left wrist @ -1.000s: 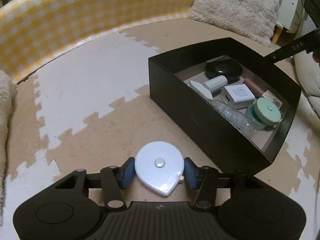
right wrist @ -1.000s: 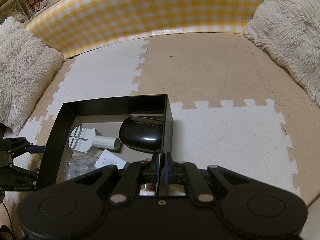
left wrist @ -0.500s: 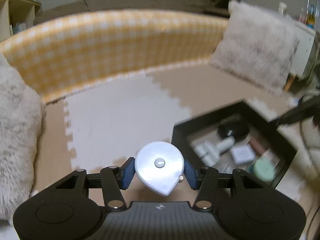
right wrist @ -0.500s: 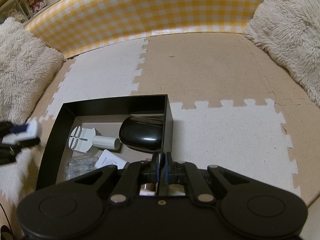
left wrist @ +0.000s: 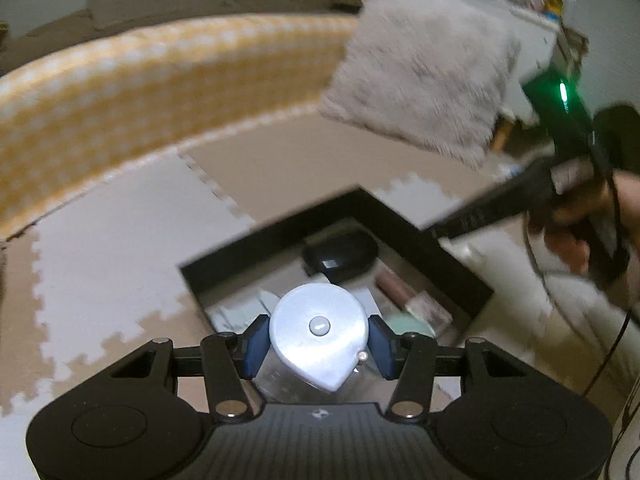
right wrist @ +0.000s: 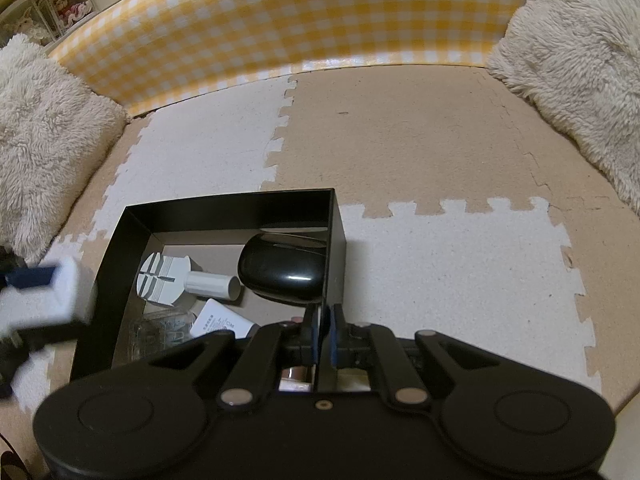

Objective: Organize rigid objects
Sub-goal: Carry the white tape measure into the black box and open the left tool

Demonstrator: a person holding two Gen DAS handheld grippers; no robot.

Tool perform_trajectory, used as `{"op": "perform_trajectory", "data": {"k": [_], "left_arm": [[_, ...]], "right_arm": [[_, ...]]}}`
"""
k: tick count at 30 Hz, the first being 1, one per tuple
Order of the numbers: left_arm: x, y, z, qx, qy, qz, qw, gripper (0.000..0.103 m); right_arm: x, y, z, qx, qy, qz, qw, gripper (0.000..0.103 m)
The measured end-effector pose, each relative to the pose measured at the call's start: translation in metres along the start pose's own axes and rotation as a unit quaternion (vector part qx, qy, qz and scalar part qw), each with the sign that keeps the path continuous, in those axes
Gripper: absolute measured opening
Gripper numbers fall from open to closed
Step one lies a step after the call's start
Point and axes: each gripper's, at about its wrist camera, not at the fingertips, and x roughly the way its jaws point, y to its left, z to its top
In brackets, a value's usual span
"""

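Observation:
My left gripper (left wrist: 318, 344) is shut on a pale blue teardrop-shaped tape measure (left wrist: 318, 334) and holds it in the air over the near part of the black box (left wrist: 280, 236). The tape measure also shows blurred at the left of the right wrist view (right wrist: 48, 292). My right gripper (right wrist: 324, 330) is shut on the box's right wall (right wrist: 335, 256). Inside the box lie a black oval case (right wrist: 280, 270), a white round tool with a handle (right wrist: 176, 278), a white adapter (right wrist: 220, 322), a clear plastic piece (right wrist: 160, 330) and a mint disc (left wrist: 412, 322).
The floor is beige and white foam puzzle mat (right wrist: 440, 152). A yellow checked bumper (right wrist: 280, 28) curves along the back. Fluffy cushions lie at the left (right wrist: 44, 128) and right (right wrist: 580, 68). The right hand and its gripper handle (left wrist: 576, 200) show beside the box.
My left gripper lifted the tape measure off the mat and carried it right, to above the box. The right gripper and the box stayed still.

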Motion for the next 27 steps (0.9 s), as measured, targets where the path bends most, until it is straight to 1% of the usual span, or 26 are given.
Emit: {"op": "perform_trajectory", "data": {"k": [2, 4, 8, 11, 13, 15, 16, 17, 18, 23, 27], "left_arm": [[0.009, -0.006, -0.005, 0.009, 0.010, 0.002, 0.9999, 0.053], [0.018, -0.009, -0.008, 0.011, 0.013, 0.010, 0.9998, 0.053], [0.033, -0.009, -0.009, 0.005, 0.022, 0.021, 0.9995, 0.053], [0.035, -0.007, -0.009, 0.005, 0.027, 0.023, 0.9993, 0.053], [0.036, -0.006, -0.009, 0.004, 0.022, 0.023, 0.9995, 0.054], [0.034, -0.005, -0.007, -0.001, 0.024, 0.021, 0.9995, 0.060], [0.033, -0.004, -0.007, -0.004, 0.024, 0.020, 0.9995, 0.067], [0.032, -0.004, -0.006, -0.007, 0.024, 0.019, 0.9995, 0.071], [0.031, -0.003, -0.006, -0.012, 0.026, 0.018, 0.9994, 0.073], [0.027, -0.002, -0.004, -0.029, 0.030, 0.015, 0.9990, 0.086], [0.023, -0.001, -0.003, -0.046, 0.030, 0.013, 0.9984, 0.093]], "right_arm": [[0.000, 0.000, 0.000, 0.000, 0.000, 0.000, 1.000, 0.006], [0.000, 0.000, 0.000, 0.000, 0.000, 0.000, 1.000, 0.006], [0.000, 0.000, 0.000, 0.000, 0.000, 0.000, 1.000, 0.006], [0.000, 0.000, 0.000, 0.000, 0.000, 0.000, 1.000, 0.006], [0.000, 0.000, 0.000, 0.000, 0.000, 0.000, 1.000, 0.006], [0.000, 0.000, 0.000, 0.000, 0.000, 0.000, 1.000, 0.006], [0.000, 0.000, 0.000, 0.000, 0.000, 0.000, 1.000, 0.006], [0.000, 0.000, 0.000, 0.000, 0.000, 0.001, 1.000, 0.006], [0.000, -0.001, 0.000, 0.000, 0.000, 0.001, 1.000, 0.006], [0.000, -0.001, 0.000, 0.001, 0.001, 0.001, 1.000, 0.006], [0.000, -0.001, 0.000, 0.002, 0.001, 0.002, 1.000, 0.006]]}}
